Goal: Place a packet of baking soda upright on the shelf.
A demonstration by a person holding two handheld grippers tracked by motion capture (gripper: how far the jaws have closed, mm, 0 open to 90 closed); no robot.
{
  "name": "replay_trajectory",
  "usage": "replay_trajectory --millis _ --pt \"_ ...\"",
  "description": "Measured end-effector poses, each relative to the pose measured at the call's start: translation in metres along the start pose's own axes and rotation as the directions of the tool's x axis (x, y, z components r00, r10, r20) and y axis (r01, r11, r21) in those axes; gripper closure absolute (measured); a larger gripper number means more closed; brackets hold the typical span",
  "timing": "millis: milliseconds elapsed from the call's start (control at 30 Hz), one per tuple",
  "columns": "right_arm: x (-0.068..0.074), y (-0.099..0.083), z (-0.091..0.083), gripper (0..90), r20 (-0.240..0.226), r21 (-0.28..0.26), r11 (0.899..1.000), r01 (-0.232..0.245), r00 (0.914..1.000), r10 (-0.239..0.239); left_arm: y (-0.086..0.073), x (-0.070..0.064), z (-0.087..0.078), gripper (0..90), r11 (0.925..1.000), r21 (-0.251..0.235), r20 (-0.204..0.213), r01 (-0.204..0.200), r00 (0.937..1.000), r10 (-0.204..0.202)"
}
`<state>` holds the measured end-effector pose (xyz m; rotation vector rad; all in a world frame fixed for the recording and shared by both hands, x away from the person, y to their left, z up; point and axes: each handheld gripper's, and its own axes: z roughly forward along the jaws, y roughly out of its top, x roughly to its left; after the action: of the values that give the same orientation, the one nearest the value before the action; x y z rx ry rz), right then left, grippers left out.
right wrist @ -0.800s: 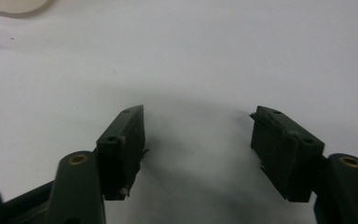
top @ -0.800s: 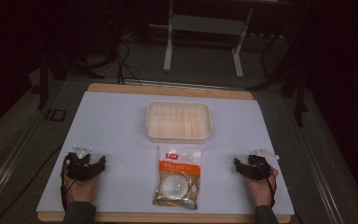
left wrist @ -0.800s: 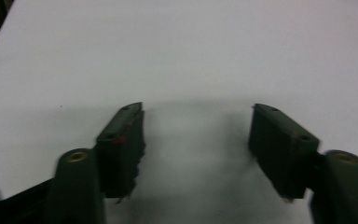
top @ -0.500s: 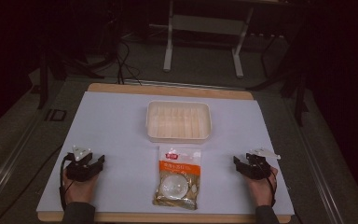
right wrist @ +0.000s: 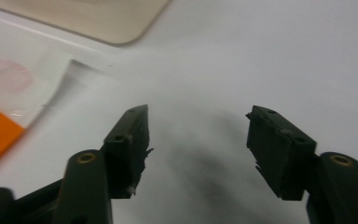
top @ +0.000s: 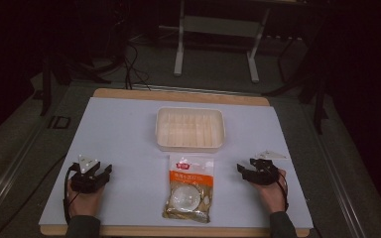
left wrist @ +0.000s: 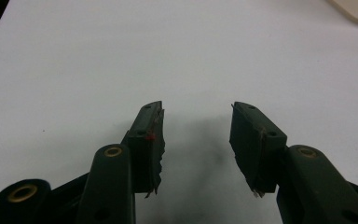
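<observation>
No legible print on the packet [top: 188, 187]

Glossy plastic packet [top: 188, 187], matt table [top: 119, 134]

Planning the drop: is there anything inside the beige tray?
The beige tray looks empty in the high view: just its ribbed floor, nothing covering it. The snack packet lies on the table in front of it, apart.

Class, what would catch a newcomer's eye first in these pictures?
The orange-and-clear plastic food packet lies flat at the near middle of the white table. Just beyond it sits the empty cream plastic tray. The left gripper and right gripper flank the packet, jaws open.
</observation>
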<state>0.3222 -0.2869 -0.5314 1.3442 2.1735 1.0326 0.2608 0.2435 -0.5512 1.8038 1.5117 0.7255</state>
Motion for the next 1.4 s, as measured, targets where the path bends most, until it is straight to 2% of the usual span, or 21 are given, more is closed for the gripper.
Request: replay_trajectory --millis 200,400,433,533,933,967,1100,1400 --pt "0.012 0.005 0.009 34.7 -0.055 0.004 0.999 0.035 0.9979 -0.035 0.000 0.000 0.000 52.7 1.0000 0.003 0.002 0.004 1.0000 -0.004" --pt "0.022 0.014 0.015 34.1 -0.102 -0.001 0.998 0.058 0.9931 -0.058 0.000 -0.002 0.001 52.3 0.9998 0.013 -0.002 -0.017 0.9998 0.017" --pt "0.026 0.018 0.019 34.1 -0.127 -0.004 0.997 0.077 0.9889 -0.077 0.000 -0.002 0.002 52.2 0.9997 0.013 -0.002 -0.021 0.9998 0.021" --pt "0.030 0.022 0.024 33.3 -0.147 0.000 0.995 0.098 0.9844 -0.097 0.000 -0.003 0.001 52.0 0.9996 0.012 -0.001 -0.024 0.9997 0.024" --pt "0.049 0.036 0.043 29.5 -0.210 -0.008 0.990 0.140 0.9679 -0.138 0.000 -0.003 0.002 50.8 0.9993 0.018 -0.007 -0.032 0.9994 0.033" --pt "0.052 0.039 0.046 28.7 -0.226 -0.008 0.989 0.148 0.9632 -0.146 0.000 -0.004 0.002 50.8 0.9994 0.016 -0.008 -0.032 0.9995 0.032" --pt "0.058 0.043 0.054 27.8 -0.252 0.007 0.987 0.161 0.9554 -0.155 0.000 -0.004 0.002 50.6 0.9994 0.016 -0.006 -0.031 0.9995 0.031" --pt "0.065 0.045 0.068 27.7 -0.289 0.026 0.986 0.167 0.9452 -0.152 0.000 -0.004 0.002 50.4 0.9991 0.017 -0.008 -0.039 0.9992 0.039"
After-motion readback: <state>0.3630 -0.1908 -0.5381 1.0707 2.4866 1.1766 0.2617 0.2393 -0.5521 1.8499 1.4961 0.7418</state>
